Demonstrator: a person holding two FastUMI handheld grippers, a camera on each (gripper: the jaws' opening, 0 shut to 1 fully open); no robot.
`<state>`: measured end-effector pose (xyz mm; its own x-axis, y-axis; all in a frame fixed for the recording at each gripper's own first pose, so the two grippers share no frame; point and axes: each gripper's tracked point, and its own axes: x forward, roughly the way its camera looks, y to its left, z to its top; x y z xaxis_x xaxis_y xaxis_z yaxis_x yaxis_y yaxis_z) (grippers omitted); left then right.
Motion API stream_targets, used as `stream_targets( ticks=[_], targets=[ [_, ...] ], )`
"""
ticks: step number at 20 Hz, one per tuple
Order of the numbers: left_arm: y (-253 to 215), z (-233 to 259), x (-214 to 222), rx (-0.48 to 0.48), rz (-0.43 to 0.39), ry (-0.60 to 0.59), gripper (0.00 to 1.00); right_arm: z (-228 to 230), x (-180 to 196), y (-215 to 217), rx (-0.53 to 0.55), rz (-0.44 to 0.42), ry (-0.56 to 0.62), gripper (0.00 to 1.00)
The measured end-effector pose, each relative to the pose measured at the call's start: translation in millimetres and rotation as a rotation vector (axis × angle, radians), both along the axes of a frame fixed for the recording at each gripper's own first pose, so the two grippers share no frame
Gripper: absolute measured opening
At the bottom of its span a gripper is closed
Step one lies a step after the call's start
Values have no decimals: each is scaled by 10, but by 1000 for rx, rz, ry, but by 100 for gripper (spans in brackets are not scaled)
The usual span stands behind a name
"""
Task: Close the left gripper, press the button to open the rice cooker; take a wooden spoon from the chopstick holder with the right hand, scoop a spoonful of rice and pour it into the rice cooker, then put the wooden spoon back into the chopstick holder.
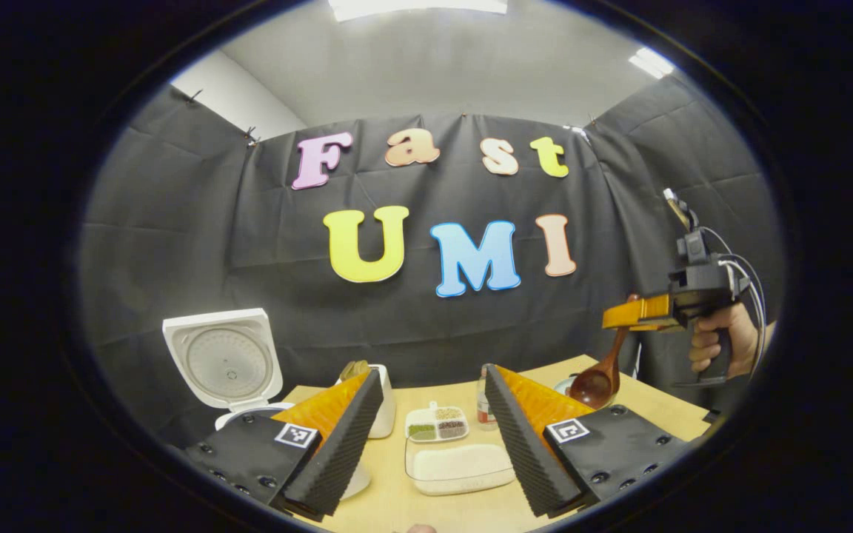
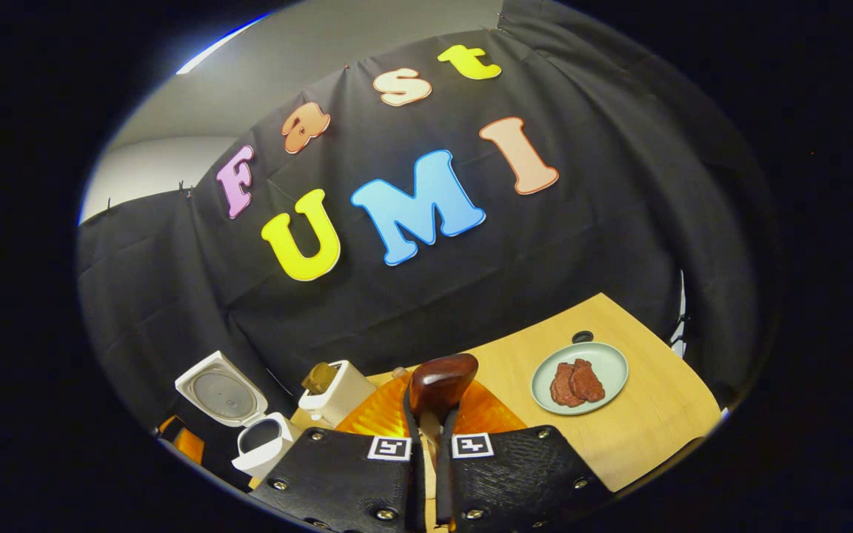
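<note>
Your right tool (image 2: 426, 444) is gripping the one wooden spoon (image 2: 441, 383) by its handle, both fingers pressed together on it; in the left gripper view the spoon is hanging bowl-down, its long axis near vertical, lifted above the counter (image 1: 663, 411). Your left tool (image 1: 426, 451) is standing wide open and holding nothing. Directly ahead of it, low on the counter, one clear tray of rice (image 1: 460, 466) is lying, leftward and below the spoon. Judged next: you are needing to carry the spoon down and left to it. Beyond: one divided dish of grains (image 1: 437, 423), one white chopstick holder (image 1: 382, 400), one rice cooker (image 1: 228, 370) with its lid up at far left. One plate of meat (image 2: 579, 377) is sitting to the right.
</note>
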<state>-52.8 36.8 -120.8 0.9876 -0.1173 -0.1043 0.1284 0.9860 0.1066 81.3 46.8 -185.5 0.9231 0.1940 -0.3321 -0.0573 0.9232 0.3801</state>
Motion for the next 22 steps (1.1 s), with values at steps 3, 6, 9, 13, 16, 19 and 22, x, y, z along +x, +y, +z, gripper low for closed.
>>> stream_targets(
  ticks=[3,6,9,13,16,19,22],
  targets=[
    [23,36,-41,13,7,-3,92,-295,-51,20,-24,12,38,6],
    [153,6,-81,46,36,7,92,-685,-68,-39,-100,6,95,6],
    [216,-10,-127,53,53,11,92,-936,-92,-10,-100,5,150,6],
    [318,-94,-190,52,78,39,92,-1240,-111,83,-141,26,194,6],
    [373,-80,-240,51,88,40,92,-1401,-115,112,-160,21,206,6],
    [409,-88,-239,53,100,50,92,-1519,-125,121,-162,25,205,6],
    [469,-34,-204,51,135,33,92,-1683,-244,75,-198,38,235,19]
  ],
)
